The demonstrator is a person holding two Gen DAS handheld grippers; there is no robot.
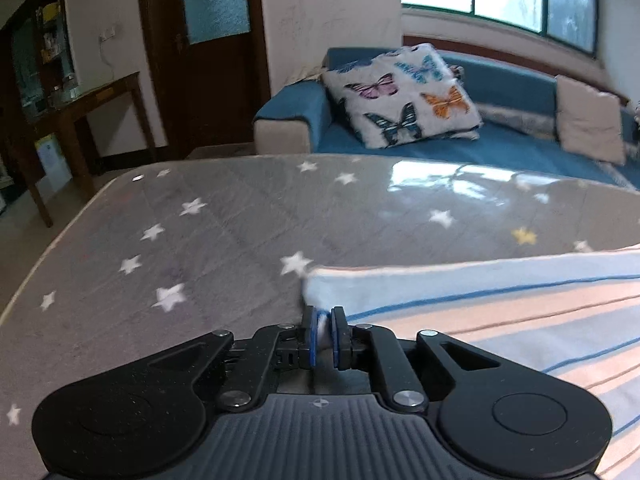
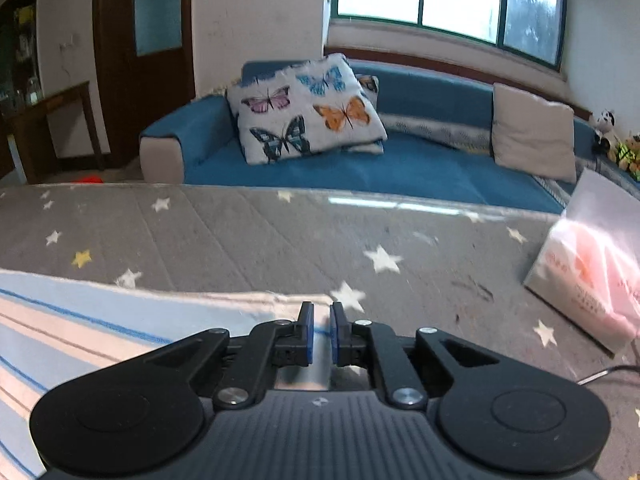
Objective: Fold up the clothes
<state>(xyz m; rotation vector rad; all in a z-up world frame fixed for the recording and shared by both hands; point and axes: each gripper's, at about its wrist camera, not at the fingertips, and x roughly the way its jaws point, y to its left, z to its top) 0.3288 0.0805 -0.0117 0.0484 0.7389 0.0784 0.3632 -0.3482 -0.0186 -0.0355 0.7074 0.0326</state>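
A striped cloth [image 1: 500, 320] in pale blue, pink and white lies flat on the grey star-patterned table cover [image 1: 224, 232]. My left gripper [image 1: 324, 334] is at the cloth's far left corner. A small white bunch of that corner sits pinched between its blue pads [image 1: 311, 340]. In the right wrist view the same cloth [image 2: 80, 320] spreads to the left. My right gripper [image 2: 321, 334] is at the cloth's far right corner, jaws nearly together, with pale fabric showing in the narrow gap between them.
A pink and white box in clear plastic [image 2: 588, 276] stands on the table at the right, with a thin cable [image 2: 608, 372] near it. Beyond the table's far edge are a blue sofa [image 2: 400, 168], a butterfly blanket [image 2: 304, 108] and a wooden side table [image 1: 80, 120].
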